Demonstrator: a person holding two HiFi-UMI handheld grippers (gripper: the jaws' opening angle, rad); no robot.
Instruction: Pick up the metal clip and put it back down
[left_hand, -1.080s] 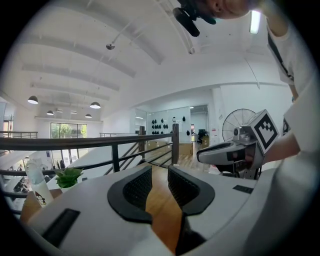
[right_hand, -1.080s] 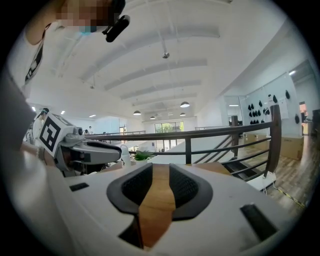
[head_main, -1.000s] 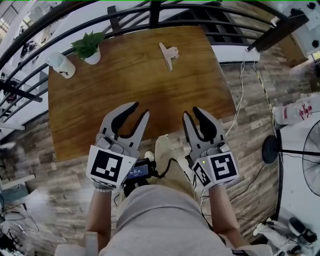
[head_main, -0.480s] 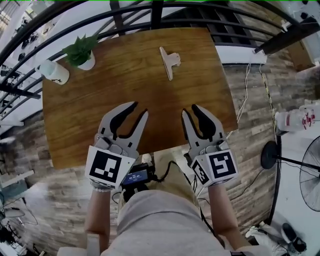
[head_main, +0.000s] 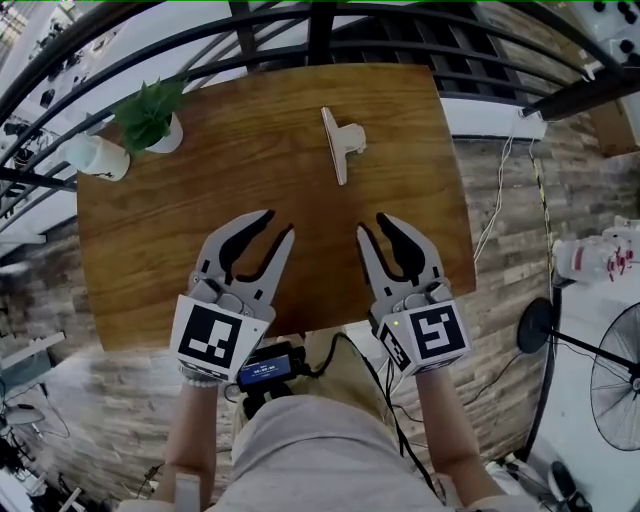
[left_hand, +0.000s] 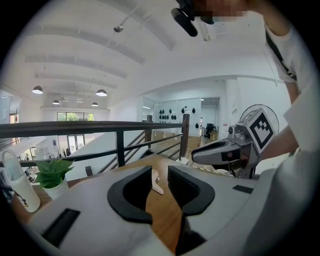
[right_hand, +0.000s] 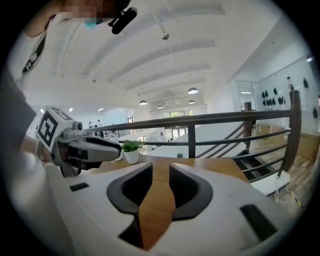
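Note:
The metal clip lies flat on the far middle of the wooden table; in the left gripper view the clip shows just past the jaws. My left gripper hovers over the near left part of the table, jaws apart and empty. To its right my right gripper is held at the same height, also open with nothing between its jaws. Both are well short of the clip. In the left gripper view the left gripper frames bare wood, as does the right gripper in its own view.
A small potted plant and a white bottle stand at the table's far left corner. A black railing runs behind the table. Cables trail on the floor at the right, beside a fan.
Table and clip sit lower in the head view than before. Both grippers have edged forward over the table's near edge, still open and empty.

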